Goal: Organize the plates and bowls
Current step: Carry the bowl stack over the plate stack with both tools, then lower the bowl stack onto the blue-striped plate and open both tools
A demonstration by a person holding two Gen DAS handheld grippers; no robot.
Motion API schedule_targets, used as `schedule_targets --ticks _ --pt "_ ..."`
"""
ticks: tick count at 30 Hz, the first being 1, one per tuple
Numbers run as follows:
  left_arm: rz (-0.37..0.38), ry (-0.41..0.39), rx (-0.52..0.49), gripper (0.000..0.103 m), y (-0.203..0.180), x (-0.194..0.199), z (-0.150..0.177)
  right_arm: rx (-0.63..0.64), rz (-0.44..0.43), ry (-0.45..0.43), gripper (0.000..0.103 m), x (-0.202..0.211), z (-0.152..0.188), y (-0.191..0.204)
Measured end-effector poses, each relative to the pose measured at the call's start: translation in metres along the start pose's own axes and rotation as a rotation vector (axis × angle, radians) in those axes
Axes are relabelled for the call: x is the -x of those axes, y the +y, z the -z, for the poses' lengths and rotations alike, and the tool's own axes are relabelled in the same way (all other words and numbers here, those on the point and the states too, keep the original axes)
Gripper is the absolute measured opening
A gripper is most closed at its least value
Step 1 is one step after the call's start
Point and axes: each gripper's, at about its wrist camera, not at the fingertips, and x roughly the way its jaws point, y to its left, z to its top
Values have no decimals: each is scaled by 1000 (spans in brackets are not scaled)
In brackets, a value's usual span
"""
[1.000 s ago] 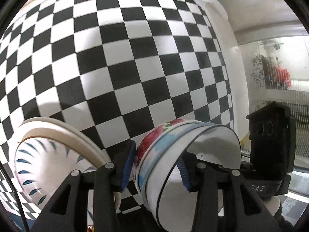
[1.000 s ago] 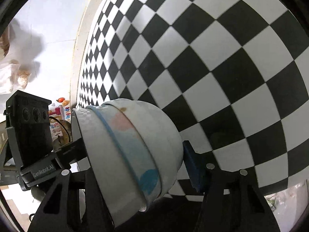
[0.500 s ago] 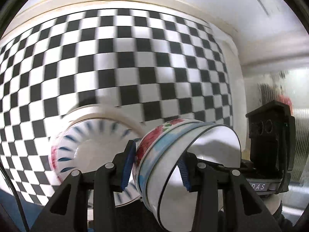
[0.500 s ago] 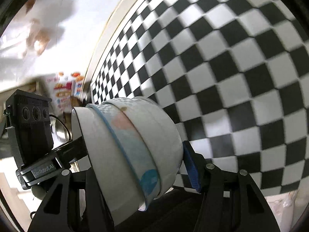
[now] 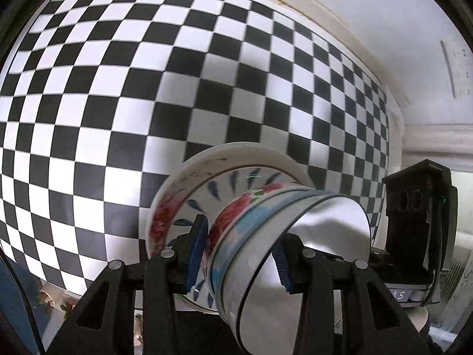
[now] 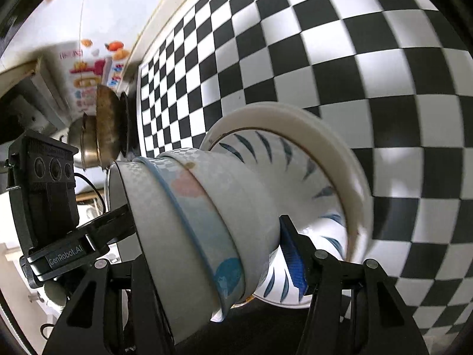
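Note:
Both grippers hold one stack of nested bowls between them. My left gripper [image 5: 236, 251] is shut on the rim of the bowl stack [image 5: 266, 236], white with red flowers and a blue band. My right gripper [image 6: 212, 248] is shut on the other side of the same bowl stack [image 6: 201, 222]. Right behind it stands a stack of plates and bowls with blue leaf marks and a cream rim [image 5: 212, 183], also in the right wrist view [image 6: 295, 153]. The held stack's base sits just over or inside that blue-marked dish; contact is unclear.
A black-and-white checkered cloth [image 5: 147, 88] covers the table under everything. The other gripper's black camera housing shows at the right [image 5: 419, 222] and at the left in the right wrist view [image 6: 41, 192]. Metal pots [image 6: 103, 130] stand at the table's far end.
Both grippers have carried the bowl stack across the table. The blue-marked plate stack, earlier off to the left side, is now directly behind the held bowls.

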Motion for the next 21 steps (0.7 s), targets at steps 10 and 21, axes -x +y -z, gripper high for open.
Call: schedule_targets --ticks 10,21 --pt "1 26 6 38 11 -15 -3 -4 48 19 59 -17 -7 -2" --pt "-26 45 -27 38 5 -21 -3 -18 67 15 59 -16 -7 -9"
